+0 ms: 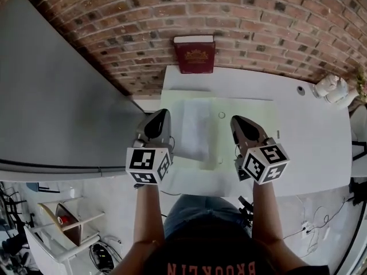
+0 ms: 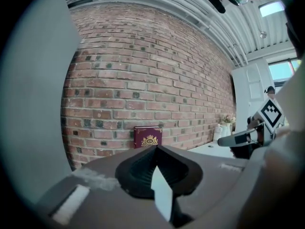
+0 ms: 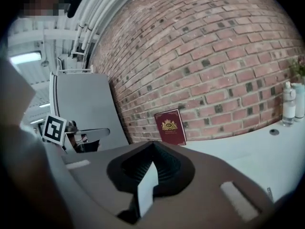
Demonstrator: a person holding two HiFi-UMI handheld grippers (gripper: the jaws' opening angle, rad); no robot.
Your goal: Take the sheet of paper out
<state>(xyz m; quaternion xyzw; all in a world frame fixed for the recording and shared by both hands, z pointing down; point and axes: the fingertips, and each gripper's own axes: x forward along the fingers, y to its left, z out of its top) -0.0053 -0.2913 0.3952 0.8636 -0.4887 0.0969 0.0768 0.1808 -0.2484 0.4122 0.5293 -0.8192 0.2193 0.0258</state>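
A pale green clear folder (image 1: 246,125) lies flat on the white table (image 1: 309,142), and a white sheet of paper (image 1: 193,132) shows inside its left half. My left gripper (image 1: 161,114) hovers at the folder's left edge and my right gripper (image 1: 235,120) over its near right part; both point at the brick wall. Their jaws are together in both gripper views, left gripper (image 2: 155,151) and right gripper (image 3: 153,146). A thin white sliver shows in the slot behind each pair of tips; I cannot tell what it is. Neither grips the folder or sheet.
A dark red book (image 1: 195,55) leans on the brick wall behind the folder. White bottles (image 1: 332,87) stand at the table's far right, near a small dark disc (image 1: 300,90). A grey panel (image 1: 51,96) runs along the left. Shelves and cables sit on the floor below.
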